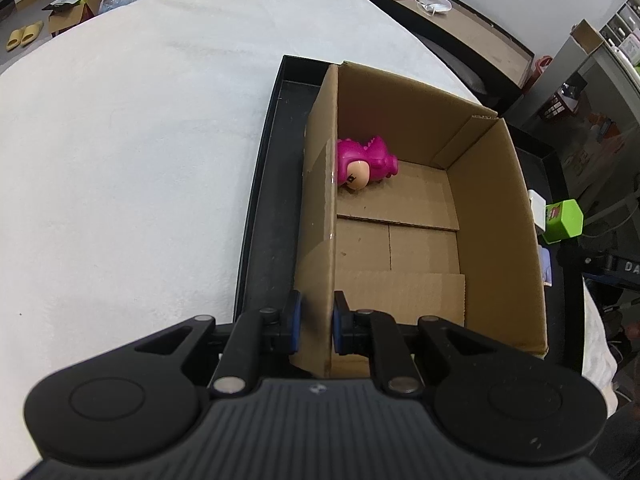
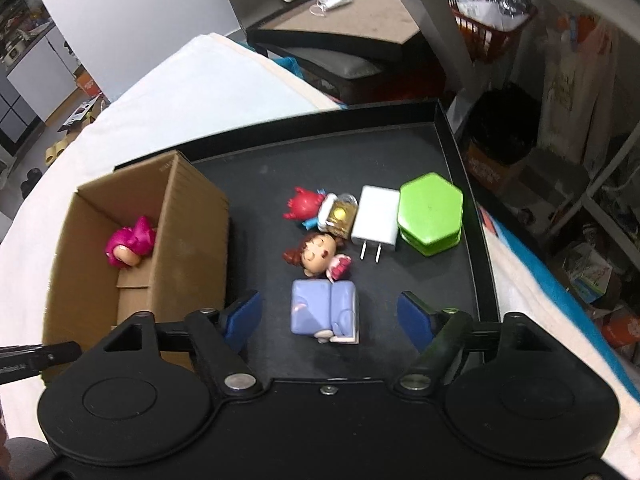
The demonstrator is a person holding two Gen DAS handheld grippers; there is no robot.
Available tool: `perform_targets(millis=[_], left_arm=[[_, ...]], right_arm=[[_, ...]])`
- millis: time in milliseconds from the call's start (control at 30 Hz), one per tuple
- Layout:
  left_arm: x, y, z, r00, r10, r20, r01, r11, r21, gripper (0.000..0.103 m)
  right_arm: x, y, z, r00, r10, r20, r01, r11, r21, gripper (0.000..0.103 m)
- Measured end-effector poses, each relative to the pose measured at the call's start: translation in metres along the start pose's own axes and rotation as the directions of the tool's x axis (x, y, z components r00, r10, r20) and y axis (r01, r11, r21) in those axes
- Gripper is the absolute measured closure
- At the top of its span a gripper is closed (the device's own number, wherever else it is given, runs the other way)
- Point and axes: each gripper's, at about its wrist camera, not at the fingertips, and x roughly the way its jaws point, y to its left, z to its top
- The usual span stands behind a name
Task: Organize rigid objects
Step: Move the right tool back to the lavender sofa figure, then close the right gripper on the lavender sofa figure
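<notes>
The black tray [image 2: 460, 280] on the white-covered surface [image 1: 120, 160] carries the cardboard box [image 1: 500, 220], whose near wall the left hand-held gripper [image 1: 316, 320] clamps. One pink figure [image 1: 364, 162] lies inside. The right hand-held gripper [image 2: 328, 312], jaws apart and empty, straddles the lavender toy [image 2: 324, 312]. Judged step: collecting the next item. Next move: descend, close, transfer into box.

Cardboard box [image 2: 188, 240]: plain brown. Toy [image 1: 366, 162] inside it: magenta, with a peach face. Tray [image 2: 400, 152]: black. Cloth [image 1: 140, 160] under the tray: white. Hexagonal case [image 2: 430, 214]: bright green. Charger [image 2: 376, 220]: white. Doll [image 2: 320, 258]: reddish-brown hair, lilac body. Small figure [image 2: 304, 204]: red. Gripper pads [image 2: 414, 314]: blue.
</notes>
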Motion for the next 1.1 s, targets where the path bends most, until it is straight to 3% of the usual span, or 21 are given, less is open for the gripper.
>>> perform_targets(millis=[633,700,767,1100], left_arm=[[0.02,-0.014,0.004,0.993,0.1,-0.055,-0.099,0.995,0.025,0.089],[0.021,-0.015,0.004,0.992,0.109,-0.057,-0.107,0.994,0.026,0.089],[0.021,-0.016,0.004,0.992,0.115,-0.058,-0.113,0.993,0.028,0.089],[0.009,-0.017,0.003,0.988,0.148,-0.048,-0.146,0.989,0.033,0.089]], right_arm=[[0.043,-0.012,-0.004,0.999,0.032,-0.038,-0.031,0.999,0.032,0.023],[0.045,-0.013,-0.006,0.999,0.029,-0.044,-0.028,0.999,0.026,0.027],[0.047,-0.013,-0.009,0.997,0.054,-0.061,-0.053,0.998,0.013,0.054],[0.039,-0.016,-0.014,0.997,0.053,-0.054,-0.053,0.999,0.001,0.057]])
